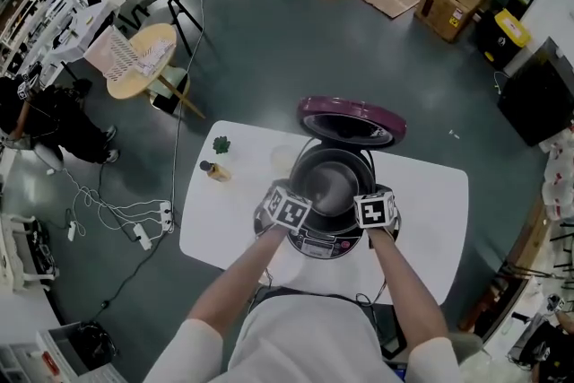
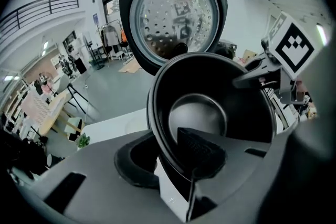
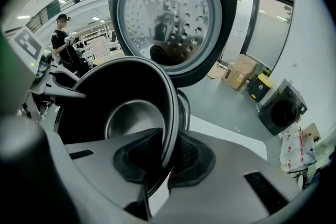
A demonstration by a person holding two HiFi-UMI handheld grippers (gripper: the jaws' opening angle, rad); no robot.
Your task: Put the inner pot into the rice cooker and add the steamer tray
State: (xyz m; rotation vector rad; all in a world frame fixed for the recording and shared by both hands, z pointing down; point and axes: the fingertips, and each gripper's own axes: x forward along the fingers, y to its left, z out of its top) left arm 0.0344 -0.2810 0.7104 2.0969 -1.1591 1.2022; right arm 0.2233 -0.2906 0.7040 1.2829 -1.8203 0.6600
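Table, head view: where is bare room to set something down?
The widest bare patch lies between the rice cooker and the table's right edge. A smaller one is the front left corner, in front of the bottle. Crowded: the middle and the back left by the plant.

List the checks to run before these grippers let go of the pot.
1. The lid is open and clear of the opening: ok.
2. The left gripper is shut on the inner pot rim: ok.
3. The right gripper is shut on the opposite rim: ok.
4. The pot is lined up over the rice cooker: ok.
5. The pot is fully seated: cannot tell.
6. The steamer tray is located: cannot tell, as it is not clearly visible on the table.
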